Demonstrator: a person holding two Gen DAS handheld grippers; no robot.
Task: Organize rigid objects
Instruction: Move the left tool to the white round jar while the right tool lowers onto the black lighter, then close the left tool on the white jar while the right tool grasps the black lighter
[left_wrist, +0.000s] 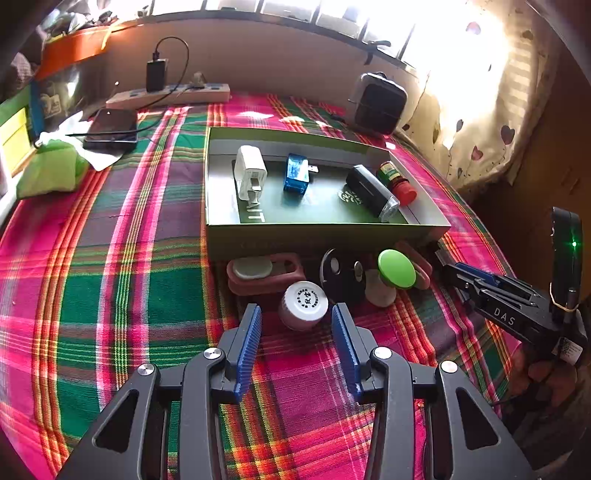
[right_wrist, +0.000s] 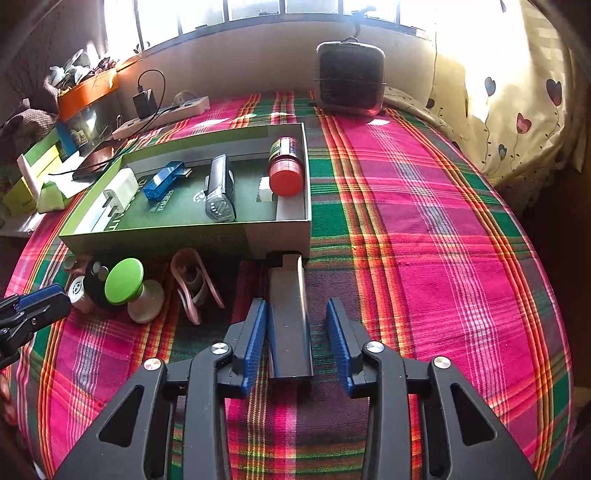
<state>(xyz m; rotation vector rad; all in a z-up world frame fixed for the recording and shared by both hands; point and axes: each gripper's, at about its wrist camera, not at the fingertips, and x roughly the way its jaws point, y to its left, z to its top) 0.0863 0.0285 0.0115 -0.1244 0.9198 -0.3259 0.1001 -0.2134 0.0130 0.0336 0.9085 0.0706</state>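
Right wrist view, right claw (right_wrist: 295, 332) open around flat dark metal bar (right_wrist: 290, 317), only left pad touching, left claw (left_wrist: 295, 332) open behind small white round jar (left_wrist: 303, 304), green cardboard box (right_wrist: 184, 236) beyond.

We see an open green box (left_wrist: 325, 236) on the plaid cloth, holding a white charger (left_wrist: 250, 173), a blue adapter (left_wrist: 296, 173), a black torch (left_wrist: 371, 192) and a red-capped bottle (left_wrist: 397, 181), all lying on their sides. Just in front of the box lie a pink tray (left_wrist: 266, 275), a white jar (left_wrist: 303, 304), a black disc (left_wrist: 341, 277), a green-topped knob (left_wrist: 397, 268) and a long dark metal bar (right_wrist: 290, 317).
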